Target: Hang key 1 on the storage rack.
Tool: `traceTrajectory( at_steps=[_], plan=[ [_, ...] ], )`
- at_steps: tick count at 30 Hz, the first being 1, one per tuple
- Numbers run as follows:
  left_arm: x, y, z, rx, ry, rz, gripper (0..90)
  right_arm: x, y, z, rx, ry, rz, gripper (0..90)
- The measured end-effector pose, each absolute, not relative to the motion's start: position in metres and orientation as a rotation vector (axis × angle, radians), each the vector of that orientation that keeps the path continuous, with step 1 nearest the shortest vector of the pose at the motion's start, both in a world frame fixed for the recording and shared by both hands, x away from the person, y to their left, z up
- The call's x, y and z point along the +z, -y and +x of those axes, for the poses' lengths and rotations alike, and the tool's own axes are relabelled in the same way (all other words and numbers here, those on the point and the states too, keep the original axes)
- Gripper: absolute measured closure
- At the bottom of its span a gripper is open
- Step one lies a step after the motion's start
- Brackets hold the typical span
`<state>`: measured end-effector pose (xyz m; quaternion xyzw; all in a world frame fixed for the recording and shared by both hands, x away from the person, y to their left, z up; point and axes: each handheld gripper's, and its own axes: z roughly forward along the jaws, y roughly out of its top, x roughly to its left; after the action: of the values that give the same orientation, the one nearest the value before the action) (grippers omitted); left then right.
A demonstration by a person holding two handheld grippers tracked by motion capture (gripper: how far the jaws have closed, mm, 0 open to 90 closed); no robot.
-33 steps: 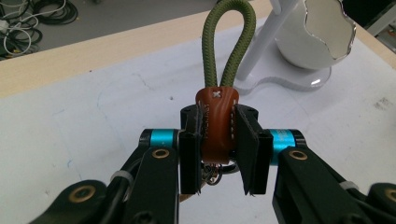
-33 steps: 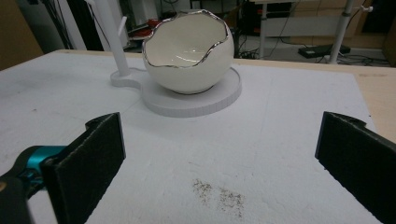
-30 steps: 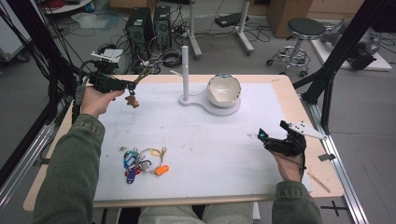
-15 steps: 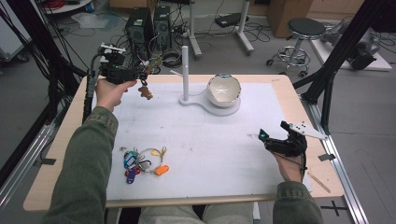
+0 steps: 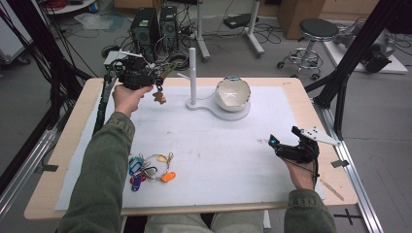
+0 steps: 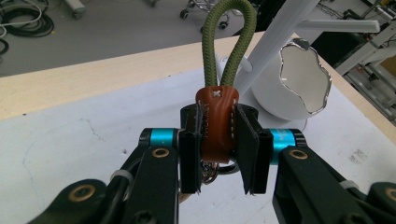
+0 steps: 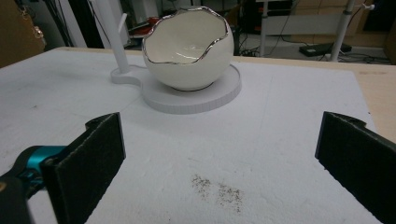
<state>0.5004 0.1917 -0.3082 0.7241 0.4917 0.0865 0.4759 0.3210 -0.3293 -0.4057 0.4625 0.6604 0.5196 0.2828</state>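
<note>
Left gripper view: left gripper clamps keychain; loop could miss the peg (approach skewed). Right gripper wide, empty.

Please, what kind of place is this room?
Probably a lab or workshop: computer towers and loose cables lie on the floor behind the table, and a black metal frame stands around it.
</note>
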Motion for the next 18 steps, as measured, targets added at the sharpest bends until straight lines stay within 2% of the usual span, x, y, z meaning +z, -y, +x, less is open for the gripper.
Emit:
traceTrajectory(
  at_steps=[18],
  plan=[
    [-0.329,-0.169,0.509,0.132,-1.192,1.837,71.7,-0.406,0.329,0.321,1.369,-1.78,1.232,0.7]
  ],
)
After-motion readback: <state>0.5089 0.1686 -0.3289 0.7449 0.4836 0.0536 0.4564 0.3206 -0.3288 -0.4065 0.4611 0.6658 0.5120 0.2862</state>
